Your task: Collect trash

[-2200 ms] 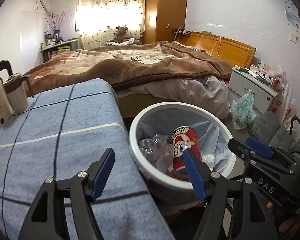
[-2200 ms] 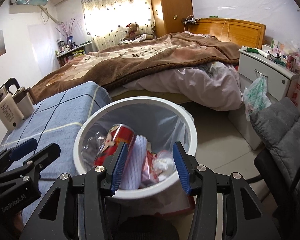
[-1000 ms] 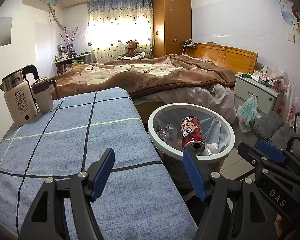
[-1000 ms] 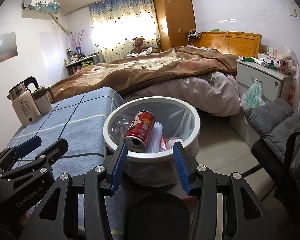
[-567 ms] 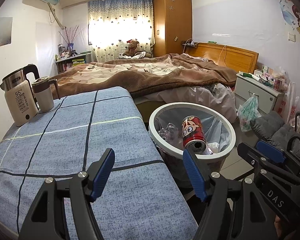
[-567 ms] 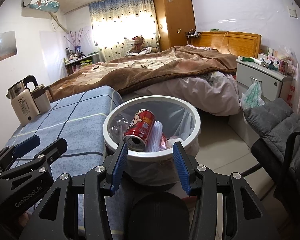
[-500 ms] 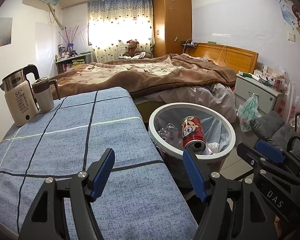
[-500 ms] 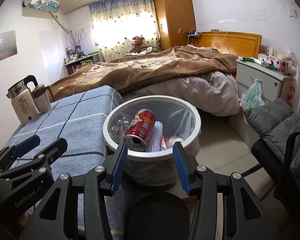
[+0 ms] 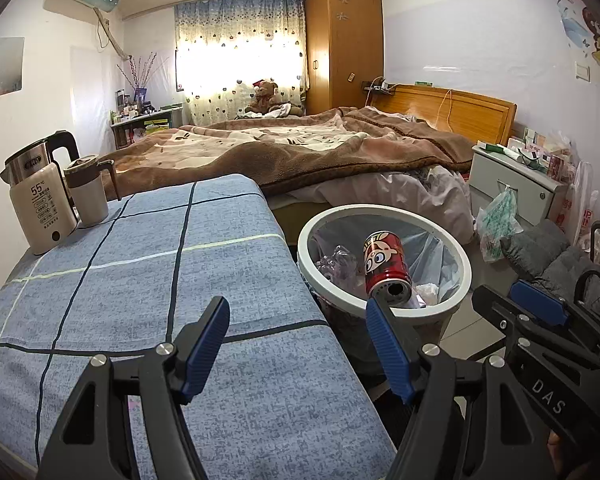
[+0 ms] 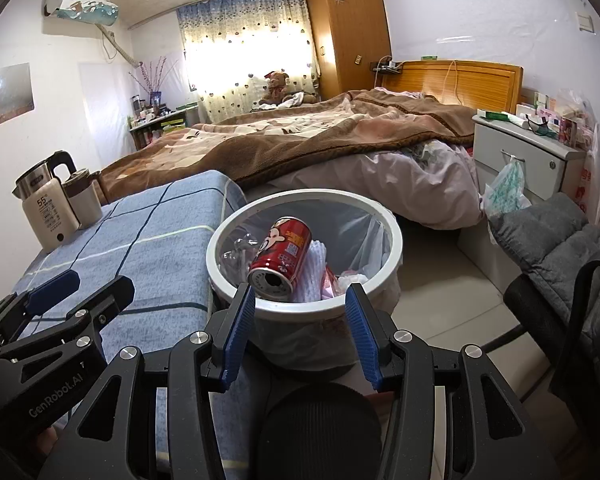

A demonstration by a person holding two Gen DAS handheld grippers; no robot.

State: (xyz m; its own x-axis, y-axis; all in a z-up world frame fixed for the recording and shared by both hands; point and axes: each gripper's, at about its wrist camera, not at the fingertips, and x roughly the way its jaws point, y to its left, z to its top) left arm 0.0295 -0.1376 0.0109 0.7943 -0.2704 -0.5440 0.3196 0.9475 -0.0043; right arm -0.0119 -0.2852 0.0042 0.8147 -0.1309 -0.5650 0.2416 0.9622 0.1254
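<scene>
Both our grippers have drawn back from the trash bin (image 10: 305, 308); left gripper (image 9: 296, 332) and right gripper (image 10: 300, 318) hover open, empty. Beyond them, the red can (image 10: 282, 258) lies in the bin.

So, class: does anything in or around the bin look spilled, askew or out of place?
Nothing spilled. The red can lies tilted atop the trash inside the white bin, open end towards the camera. Both grippers are open and empty.

A table (image 9: 148, 280) under a blue checked cloth bore a kettle (image 9: 40, 196) and a lidded mug (image 9: 88, 192), touching, at its far left corner; a white bin (image 9: 384, 308) stood on the floor (image 10: 432, 296) beside its right edge.
</scene>
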